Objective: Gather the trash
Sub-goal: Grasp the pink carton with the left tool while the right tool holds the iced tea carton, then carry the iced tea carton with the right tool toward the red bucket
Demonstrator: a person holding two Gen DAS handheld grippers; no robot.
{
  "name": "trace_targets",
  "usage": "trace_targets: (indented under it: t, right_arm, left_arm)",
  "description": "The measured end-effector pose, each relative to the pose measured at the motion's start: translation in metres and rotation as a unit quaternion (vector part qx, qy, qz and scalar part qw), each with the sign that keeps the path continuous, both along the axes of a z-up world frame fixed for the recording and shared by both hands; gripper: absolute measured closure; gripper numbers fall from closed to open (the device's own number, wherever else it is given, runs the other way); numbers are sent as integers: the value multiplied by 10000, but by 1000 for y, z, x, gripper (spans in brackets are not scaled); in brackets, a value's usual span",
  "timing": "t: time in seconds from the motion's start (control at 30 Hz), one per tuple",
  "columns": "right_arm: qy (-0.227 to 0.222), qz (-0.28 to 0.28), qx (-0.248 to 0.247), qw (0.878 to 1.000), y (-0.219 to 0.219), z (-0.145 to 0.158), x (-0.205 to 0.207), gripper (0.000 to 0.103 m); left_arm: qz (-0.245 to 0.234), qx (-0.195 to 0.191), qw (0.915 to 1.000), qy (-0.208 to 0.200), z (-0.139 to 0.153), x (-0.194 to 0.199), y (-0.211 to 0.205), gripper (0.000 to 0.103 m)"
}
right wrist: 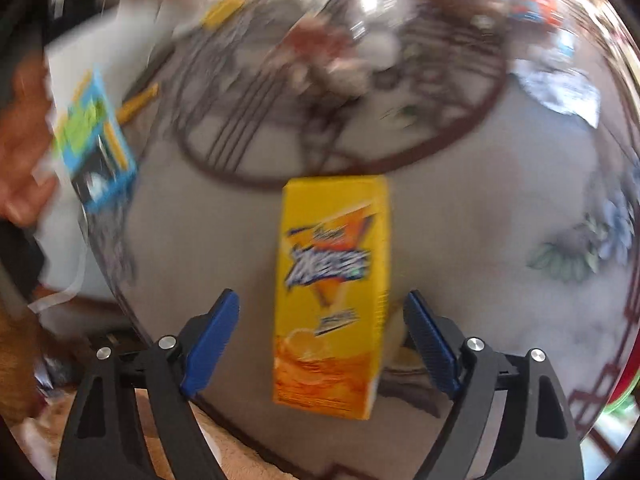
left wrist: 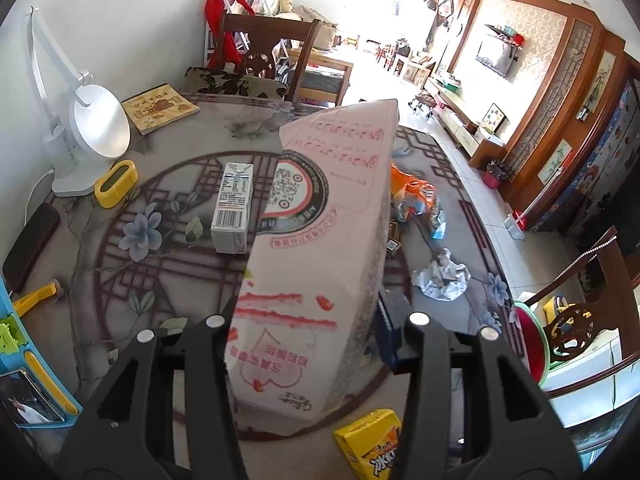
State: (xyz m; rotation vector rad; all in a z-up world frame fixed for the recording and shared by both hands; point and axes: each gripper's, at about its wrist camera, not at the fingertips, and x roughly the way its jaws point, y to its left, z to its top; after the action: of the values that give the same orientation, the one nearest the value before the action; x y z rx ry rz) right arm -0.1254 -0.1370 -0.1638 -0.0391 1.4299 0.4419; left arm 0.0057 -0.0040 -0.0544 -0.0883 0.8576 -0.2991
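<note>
My left gripper (left wrist: 308, 320) is shut on a tall pink-and-white carton (left wrist: 320, 240), held tilted above the patterned round table (left wrist: 120, 264). A yellow drink carton (right wrist: 332, 292) lies flat on the table between the blue pads of my right gripper (right wrist: 322, 308), which stands open; neither pad touches it. The same yellow drink carton (left wrist: 368, 444) shows at the bottom of the left wrist view. On the table lie a small white milk carton (left wrist: 232, 208), an orange wrapper (left wrist: 412, 192) and a crumpled paper (left wrist: 442, 276). The right wrist view is blurred.
A white desk lamp (left wrist: 92, 128), a yellow holder (left wrist: 116, 178), a book (left wrist: 160, 108) and a dark case (left wrist: 30, 244) sit at the table's left. A chair (left wrist: 264, 52) stands behind. A red-and-green rimmed bin (left wrist: 532, 344) is at the right edge. A hand (right wrist: 20, 152) shows at left.
</note>
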Motion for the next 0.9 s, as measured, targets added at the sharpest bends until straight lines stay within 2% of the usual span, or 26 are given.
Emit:
trace_targets:
  t: [0.03, 0.1, 0.27, 0.4, 0.57, 0.73, 0.9]
  right_arm:
    - [-57, 150, -224, 9996, 6, -4, -2, 23]
    - [-193, 312, -490, 9981, 10, -7, -6, 39]
    - [-424, -40, -193, 9989, -11, 7, -5, 40]
    - [-643, -656, 200, 9956, -44, 30, -2, 40]
    - [-891, -1254, 376, 9874, -76, 55, 6, 40]
    - [-1226, -1799, 633, 9740, -110, 82, 8, 40]
    - [-1384, -2146, 747, 9640, -131, 95, 7, 40]
  left_arm:
    - [-5, -3, 10000, -6, 1, -3, -2, 58]
    - [-9, -23, 10000, -2, 1, -6, -2, 58]
    - [12, -42, 10000, 56, -1, -8, -2, 57]
    - [-36, -68, 9999, 105, -2, -8, -7, 57]
    - [-267, -75, 9995, 116, -2, -9, -23, 57]
    - [-447, -88, 9989, 130, -1, -10, -35, 57]
    - [-598, -104, 9980, 158, -1, -13, -46, 57]
